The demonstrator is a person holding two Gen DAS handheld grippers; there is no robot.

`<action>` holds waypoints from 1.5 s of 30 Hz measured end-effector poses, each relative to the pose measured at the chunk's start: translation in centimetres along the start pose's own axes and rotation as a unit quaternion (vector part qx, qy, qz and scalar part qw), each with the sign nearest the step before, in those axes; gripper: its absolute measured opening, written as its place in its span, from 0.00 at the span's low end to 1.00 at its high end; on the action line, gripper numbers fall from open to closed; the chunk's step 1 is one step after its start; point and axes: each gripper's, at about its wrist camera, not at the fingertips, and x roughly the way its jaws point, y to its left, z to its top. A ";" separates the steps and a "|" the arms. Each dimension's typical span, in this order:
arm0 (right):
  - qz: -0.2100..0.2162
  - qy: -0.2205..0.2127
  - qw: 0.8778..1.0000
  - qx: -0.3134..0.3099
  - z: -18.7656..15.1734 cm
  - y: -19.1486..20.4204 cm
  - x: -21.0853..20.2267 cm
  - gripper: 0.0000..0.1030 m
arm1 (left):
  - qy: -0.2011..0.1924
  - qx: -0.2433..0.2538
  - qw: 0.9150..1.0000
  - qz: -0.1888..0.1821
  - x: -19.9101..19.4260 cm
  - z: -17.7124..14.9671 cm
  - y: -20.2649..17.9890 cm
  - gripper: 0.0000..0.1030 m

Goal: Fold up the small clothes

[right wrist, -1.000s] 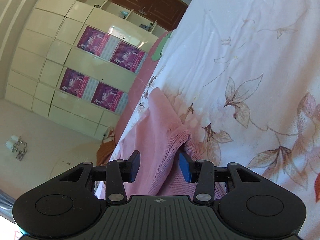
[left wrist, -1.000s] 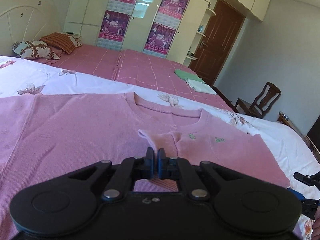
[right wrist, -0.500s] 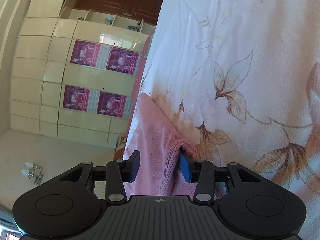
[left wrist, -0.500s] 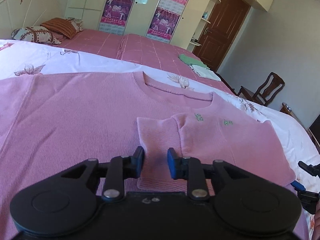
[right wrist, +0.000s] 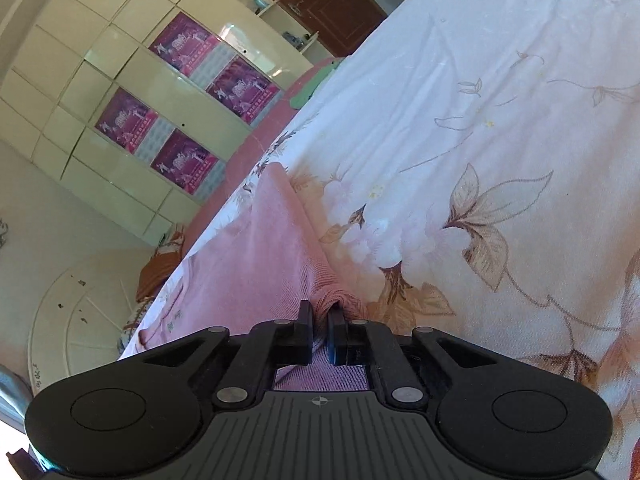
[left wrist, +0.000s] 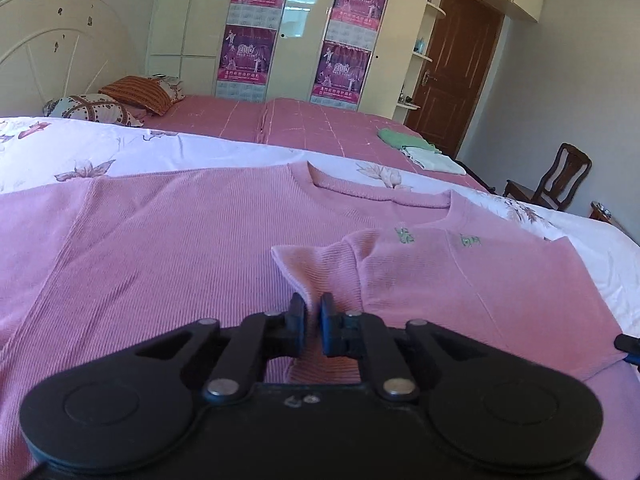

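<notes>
The pink sweater lies flat on the bed, chest side up, with the collar toward the far side. Its right part is already folded over the body, and the sleeve lies across the middle.

The left gripper is nearly closed on the end of this sleeve; a thin ridge of the knit stands up between its two fingers. The right gripper is also closed down on cloth, at the folded edge of the sweater on the side where the sheet begins.

The sweater is a soft ribbed knit. I judge it light and quite limp, so it will bend and sag wherever it is not held. It is not slippery, and the ribs should give the fingers good friction, but the knit can stretch if it is pulled too hard. The best places to take hold seem to be the thicker parts: the cuff, the hem, or a folded edge with two layers.

The sheet is white with a brown flower print, and it looks soft, so the cloth may drag on it a little. Behind it lies a pink checked cover, with pillows at the headboard and a small pile of folded clothes. Farther back stand a cream wardrobe with purple posters, a brown door and a wooden chair.
</notes>
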 end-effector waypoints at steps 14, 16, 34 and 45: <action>-0.011 -0.012 0.989 -0.148 5.7 5.6 4.3 0.06 | 0.016 0.045 0.999 0.008 2.3 2.0 -0.6 0.06; -0.008 -0.004 0.985 -0.170 6.5 6.7 6.6 0.06 | -0.003 0.060 0.998 0.023 1.9 1.8 -1.3 0.06; -0.020 0.088 0.938 -0.335 3.9 7.6 8.2 0.00 | -0.009 0.102 0.995 -0.010 -1.2 -0.2 -6.1 0.28; -0.035 0.092 0.913 -0.396 -2.5 5.0 3.6 0.00 | 0.008 0.096 0.995 0.002 -2.5 -3.2 -5.7 0.29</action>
